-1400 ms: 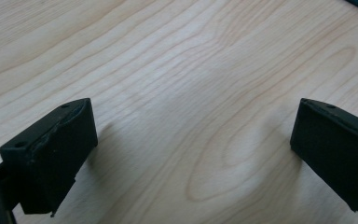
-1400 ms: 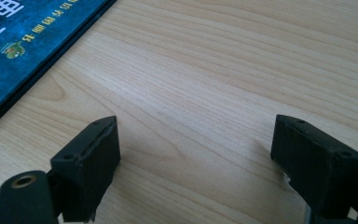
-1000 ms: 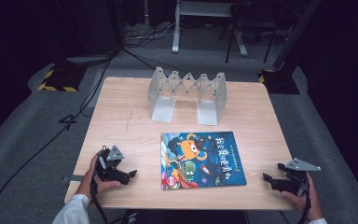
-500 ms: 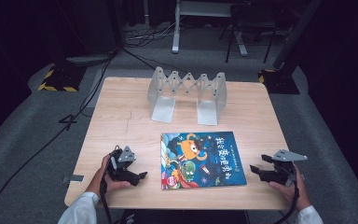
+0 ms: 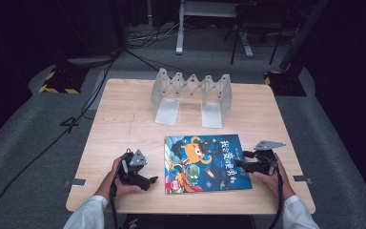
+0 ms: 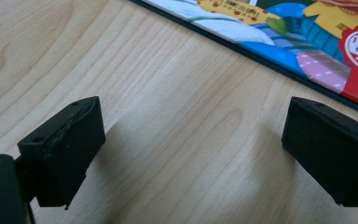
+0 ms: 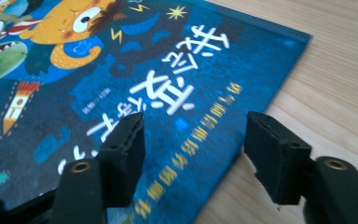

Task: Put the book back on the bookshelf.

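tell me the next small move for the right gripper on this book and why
Probably lower the right gripper so its jaws straddle the book's right edge, then close. Its jaws have just been closing, yet they stand open over the cover's edge with nothing pinched. The book lies flat on the table, and the left gripper is open just short of its left edge.

The book [image 5: 206, 162] lies flat on the surface [image 5: 124, 119]. Behind the book stands the folding rack [image 5: 192, 95]. The left gripper [image 5: 148, 181] is left of the book, the right gripper [image 5: 242, 161] at its right edge.

wooden table [image 5: 124, 119] with picture book [image 5: 205, 162], grey folding rack [image 5: 193, 95]
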